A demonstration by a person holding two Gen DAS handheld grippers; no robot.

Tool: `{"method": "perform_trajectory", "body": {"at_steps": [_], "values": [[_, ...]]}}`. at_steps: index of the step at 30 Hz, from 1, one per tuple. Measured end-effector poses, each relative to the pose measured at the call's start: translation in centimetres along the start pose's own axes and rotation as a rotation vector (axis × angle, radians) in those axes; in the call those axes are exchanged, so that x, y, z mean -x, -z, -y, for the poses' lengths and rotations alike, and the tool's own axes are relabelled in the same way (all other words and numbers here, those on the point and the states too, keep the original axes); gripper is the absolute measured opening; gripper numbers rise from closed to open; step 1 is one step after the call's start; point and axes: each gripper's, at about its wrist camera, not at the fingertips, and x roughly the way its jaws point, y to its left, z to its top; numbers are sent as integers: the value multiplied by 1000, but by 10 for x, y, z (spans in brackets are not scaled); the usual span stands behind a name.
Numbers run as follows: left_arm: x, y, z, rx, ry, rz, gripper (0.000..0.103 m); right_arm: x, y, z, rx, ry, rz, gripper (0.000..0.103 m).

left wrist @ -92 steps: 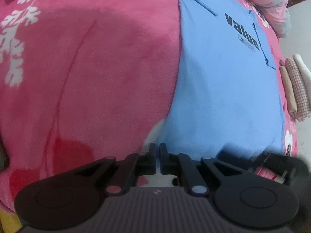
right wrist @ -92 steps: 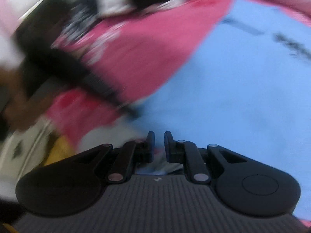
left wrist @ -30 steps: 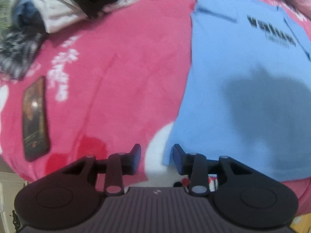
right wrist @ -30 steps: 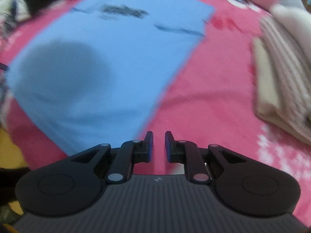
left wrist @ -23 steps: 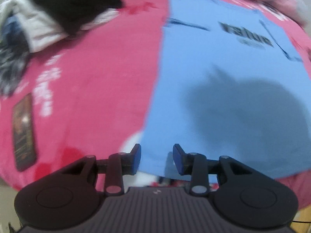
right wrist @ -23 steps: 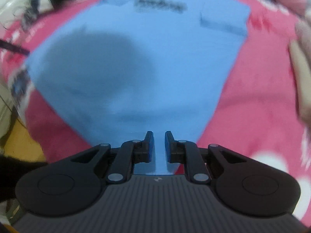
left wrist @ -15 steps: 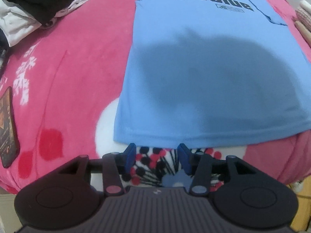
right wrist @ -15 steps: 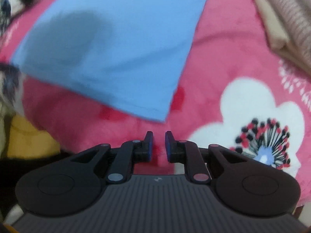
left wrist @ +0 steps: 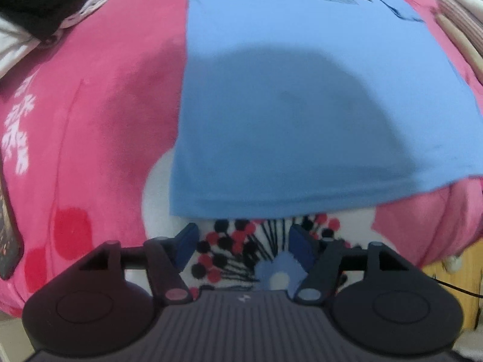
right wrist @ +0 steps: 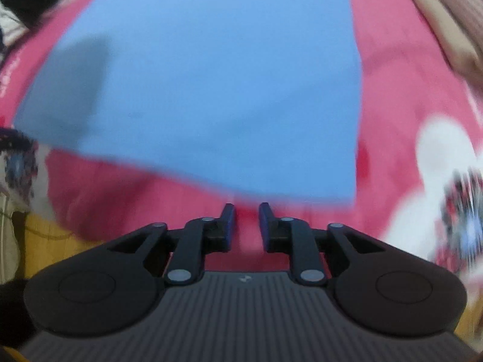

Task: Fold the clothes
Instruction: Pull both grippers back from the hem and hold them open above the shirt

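While the flat light-blue printed T-shirt (left wrist: pixel 286 105) lies near the pink fleece blanket's (left wrist: pixel 105 105) front edge, both empty claws, left gripper (left wrist: pixel 243 242) wide and right gripper (right wrist: pixel 246 221) narrowly parted, have just been opening beside its hem.

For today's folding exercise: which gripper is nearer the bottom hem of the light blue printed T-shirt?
Right, narrowly. The right gripper sits just short of the light blue printed T-shirt hem; the left gripper hangs slightly further back, over the flower print.

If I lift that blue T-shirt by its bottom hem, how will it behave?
The blue T-shirt lies thin and flat on the pink blanket, so it will probably drape limply. It looks light. Its hem lies flat against the plush, so a pinch may also catch the blanket.
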Motion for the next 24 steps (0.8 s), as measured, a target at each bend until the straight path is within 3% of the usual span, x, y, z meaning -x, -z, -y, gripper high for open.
{"method": "perform_trajectory", "body": {"at_steps": [3,6,9,13,16,21,24], "values": [[6,-2,1,-16,18,-6,72,20,-2,-11,-71,11,7,30],[12,-5,-1,-21,41,1,73,34,-20,-29,-121,24,87,58],[19,-9,-3,-51,45,19,74,34,-41,-50,-140,12,139,66],[28,-18,-13,-28,20,66,85,33,-54,-72,-145,9,183,84],[37,-21,-20,-9,22,123,90,31,-59,-84,-164,11,216,90],[42,-27,-27,4,49,127,91,19,-54,-100,-199,83,231,91],[45,-27,-34,5,57,139,91,17,-55,-109,-198,113,256,98]]}}
